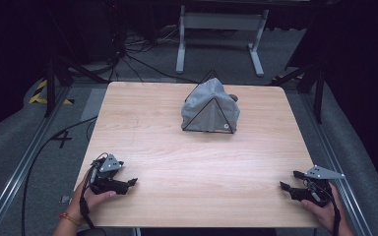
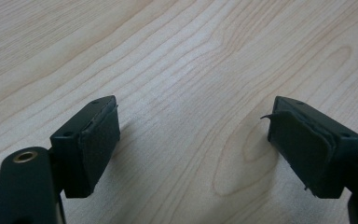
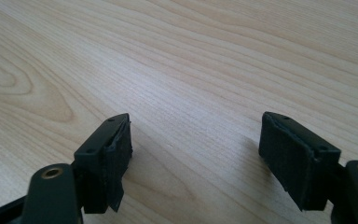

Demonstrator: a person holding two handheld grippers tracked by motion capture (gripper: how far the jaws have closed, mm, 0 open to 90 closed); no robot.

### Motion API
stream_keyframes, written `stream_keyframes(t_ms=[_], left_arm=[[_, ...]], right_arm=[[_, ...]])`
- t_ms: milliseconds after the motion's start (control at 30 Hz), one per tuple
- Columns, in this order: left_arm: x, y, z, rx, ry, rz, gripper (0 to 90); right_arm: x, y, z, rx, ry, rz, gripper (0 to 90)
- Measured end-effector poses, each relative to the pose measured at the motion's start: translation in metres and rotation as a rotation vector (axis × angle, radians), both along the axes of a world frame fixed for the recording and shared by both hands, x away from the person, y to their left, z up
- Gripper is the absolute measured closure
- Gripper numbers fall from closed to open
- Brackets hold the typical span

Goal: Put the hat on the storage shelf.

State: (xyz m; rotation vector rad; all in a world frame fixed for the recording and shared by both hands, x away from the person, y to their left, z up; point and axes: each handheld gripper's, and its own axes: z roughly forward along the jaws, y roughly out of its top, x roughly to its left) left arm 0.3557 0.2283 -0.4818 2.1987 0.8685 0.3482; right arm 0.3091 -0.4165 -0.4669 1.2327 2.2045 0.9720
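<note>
A grey cloth [image 1: 210, 109] hangs over a black wire pyramid frame at the far middle of the wooden table [image 1: 177, 157]. My left gripper [image 1: 129, 174] rests near the front left corner, held in a hand, well apart from the cloth. In the left gripper view my left gripper [image 2: 193, 135] is open, with bare wood between its black pads [image 2: 98, 140]. My right gripper [image 1: 289, 179] sits near the front right corner in the other hand. In the right gripper view my right gripper [image 3: 196, 144] stands wide open over bare wood.
Behind the table stands a white metal frame [image 1: 221, 29] on a grey floor with black cables [image 1: 128, 54]. Metal rails [image 1: 24, 157] run along both sides of the table. Broad bare wood lies between the grippers and the cloth.
</note>
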Motion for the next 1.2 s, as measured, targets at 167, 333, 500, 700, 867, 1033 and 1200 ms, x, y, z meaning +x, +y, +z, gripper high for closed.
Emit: stream_keyframes(t_ms=[167,333,500,700,867,1033,1200], left_arm=[[0.0002,0.0005,0.0002,0.005,-0.004,-0.004,17.2],[-0.0007,0.0006,0.0000,0.001,-0.001,0.003,17.2],[-0.0003,0.0007,0.0000,0.002,-0.005,0.001,17.2],[0.0001,0.0003,0.0001,0.005,-0.002,0.003,16.9],[0.0001,0.0003,0.0001,0.004,-0.002,0.003,16.9],[0.0001,0.0003,0.0001,0.005,-0.002,0.003,16.9],[0.0001,0.0003,0.0001,0.004,-0.002,0.004,16.9]], right_arm=[[0.0022,-0.0003,0.0000,0.004,0.004,-0.004,25.2],[0.0029,-0.0006,-0.0002,0.004,0.000,-0.002,25.1],[0.0031,-0.0007,-0.0001,0.004,0.002,-0.006,25.2],[0.0036,-0.0012,0.0001,0.000,0.002,-0.010,25.2],[0.0036,-0.0013,0.0001,0.000,0.004,-0.012,25.1],[0.0037,-0.0014,0.0001,0.001,0.004,-0.012,25.1],[0.0037,-0.0014,0.0001,0.001,0.004,-0.011,25.1]])
